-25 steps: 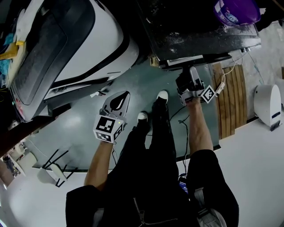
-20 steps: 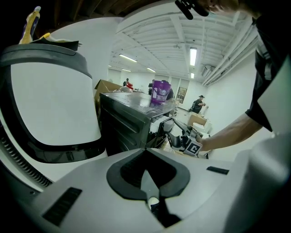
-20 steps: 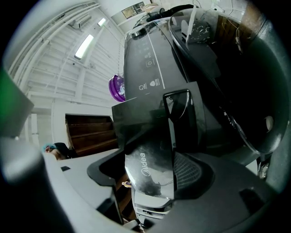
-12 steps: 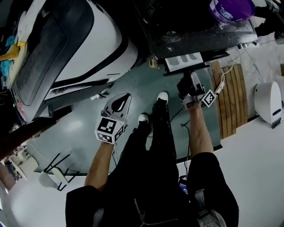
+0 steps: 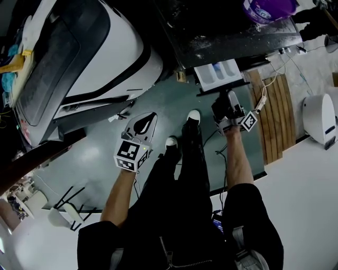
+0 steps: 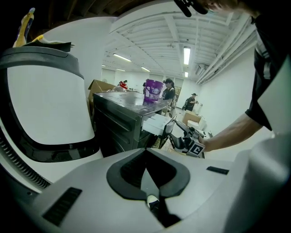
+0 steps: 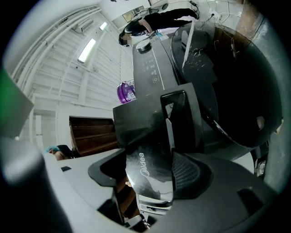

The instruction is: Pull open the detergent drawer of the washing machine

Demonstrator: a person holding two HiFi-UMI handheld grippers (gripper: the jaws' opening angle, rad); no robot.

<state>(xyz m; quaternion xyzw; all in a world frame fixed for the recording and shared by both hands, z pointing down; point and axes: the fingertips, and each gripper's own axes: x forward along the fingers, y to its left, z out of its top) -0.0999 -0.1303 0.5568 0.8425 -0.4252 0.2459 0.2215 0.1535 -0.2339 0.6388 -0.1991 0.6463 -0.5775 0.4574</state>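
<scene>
The dark washing machine point(image 5: 227, 31) fills the top of the head view. Its detergent drawer point(image 5: 219, 71) sticks out toward me, showing white compartments. My right gripper point(image 5: 226, 103) is shut on the drawer's glossy black front panel point(image 7: 150, 177), which fills the space between its jaws in the right gripper view. My left gripper point(image 5: 141, 122) hangs over the green floor left of my feet, shut and holding nothing. In the left gripper view its pads point(image 6: 148, 195) meet at the tip, and the pulled-out drawer point(image 6: 154, 124) and right gripper point(image 6: 175, 136) show beyond.
A purple bucket point(image 5: 266, 8) stands on the washing machine. A large white and black appliance point(image 5: 90, 52) lies at the left. A wooden pallet point(image 5: 274, 116) and a white device point(image 5: 319, 121) are at the right. My shoes point(image 5: 182, 132) stand between the grippers, with cables on the floor.
The drawer has slid farther out of the machine, exposing its white compartments. My right gripper moved back toward me with the front panel. The left gripper stayed put.
</scene>
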